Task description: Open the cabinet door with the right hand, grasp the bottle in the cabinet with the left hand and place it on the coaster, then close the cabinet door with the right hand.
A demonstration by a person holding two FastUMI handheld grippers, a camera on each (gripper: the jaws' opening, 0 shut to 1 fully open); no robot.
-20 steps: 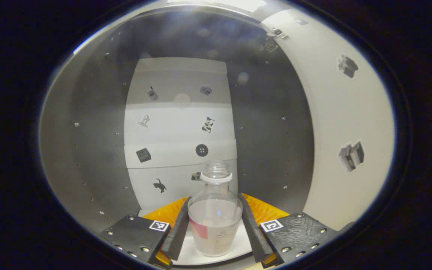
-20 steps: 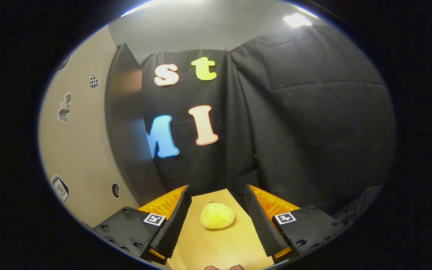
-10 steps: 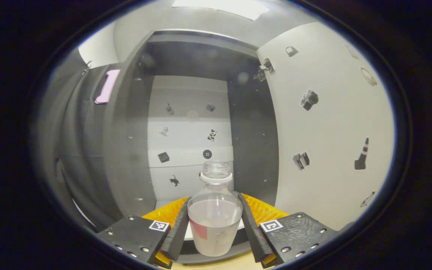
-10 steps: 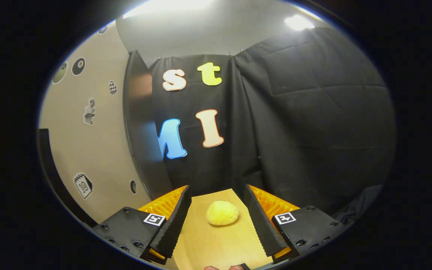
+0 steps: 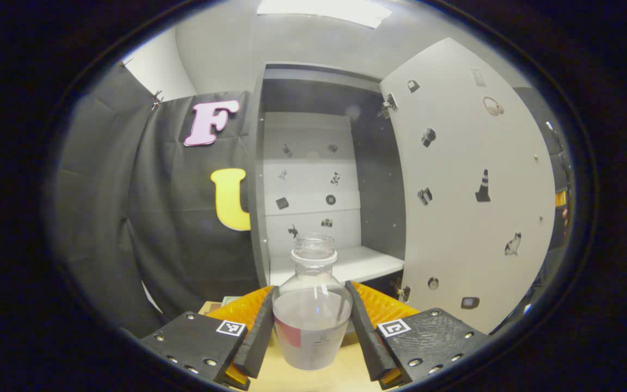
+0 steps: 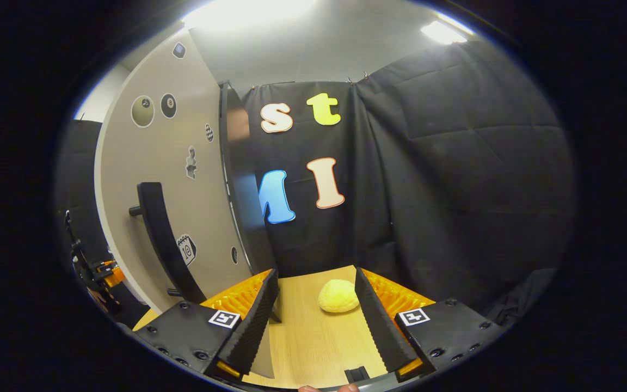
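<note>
Carrying the bottle point(image 5: 312, 310) is the step in hand: the door point(image 5: 471, 185) stands swung wide, the cabinet point(image 5: 313, 179) shelf lies bare behind, and the left gripper point(image 5: 310, 326) has the bottle out in front of the opening, above the table point(image 5: 313, 381) edge. Its two fingers press on the bottle's wide body from either side, so the grip is narrow and firm on the glass-clear plastic. The bottle sits upright between the pads, neck and open mouth rising above them, with liquid filling the lower half.

Next, by my judgement, the bottle must go to the coaster. I cannot tell where that lies; a small greenish edge at the table's left, just past the left finger, may be it, but it is too little to say. The move calls for keeping the bottle level, since it has no cap, and lowering it flat before letting go.

The right gripper point(image 6: 313, 321) hangs above the table with its fingers wide apart and nothing between them; a yellow lump point(image 6: 338, 296) lies on the wood beyond. The door's handle point(image 6: 161, 239) is to its left, near, ready for the closing step.
</note>
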